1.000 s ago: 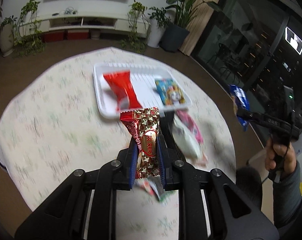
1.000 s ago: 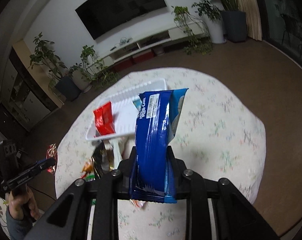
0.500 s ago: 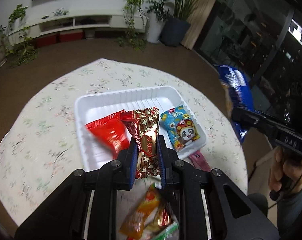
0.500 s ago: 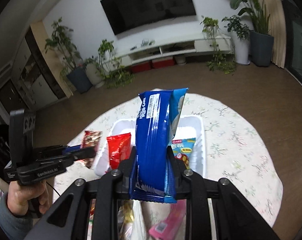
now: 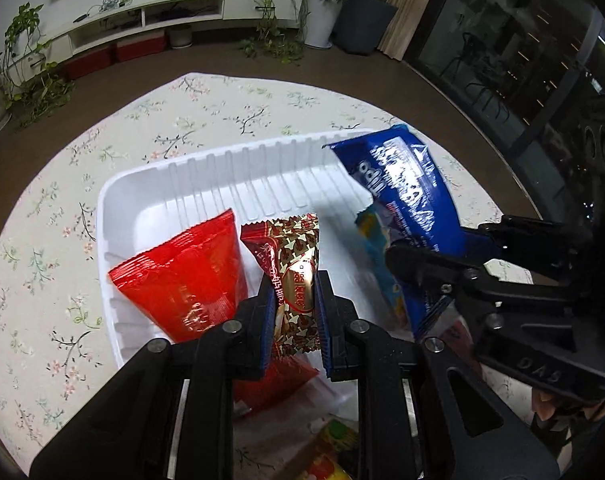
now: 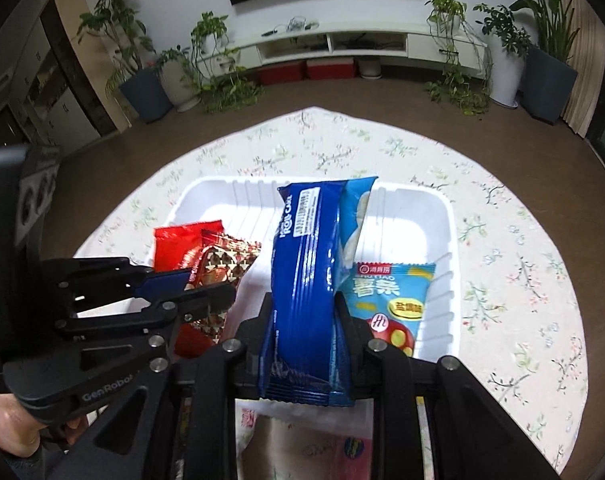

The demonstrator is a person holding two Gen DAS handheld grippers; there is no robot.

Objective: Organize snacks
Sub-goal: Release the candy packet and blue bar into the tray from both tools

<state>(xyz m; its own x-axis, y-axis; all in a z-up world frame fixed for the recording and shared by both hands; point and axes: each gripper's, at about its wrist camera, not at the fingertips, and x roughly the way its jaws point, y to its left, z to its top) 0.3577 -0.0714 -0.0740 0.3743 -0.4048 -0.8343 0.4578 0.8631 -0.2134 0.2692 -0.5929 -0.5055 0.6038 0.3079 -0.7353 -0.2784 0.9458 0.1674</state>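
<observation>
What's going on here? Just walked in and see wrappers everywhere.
A person is sorting snacks into a white ribbed plastic tray. The left gripper clamps a brown-and-gold patterned candy wrapper over the tray, beside a red foil packet. The right gripper holds a blue roll-cake packet above a light-blue chip bag.

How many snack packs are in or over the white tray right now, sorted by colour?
Red: 1, the red pack lying in the white tray.
Brown-gold: 1, the brown-gold pack held in the left tongs.
Dark blue: 1, the dark blue pack held in the right tongs.
Light blue: 1, the light blue pack lying in the tray.
Total: 4.
</observation>
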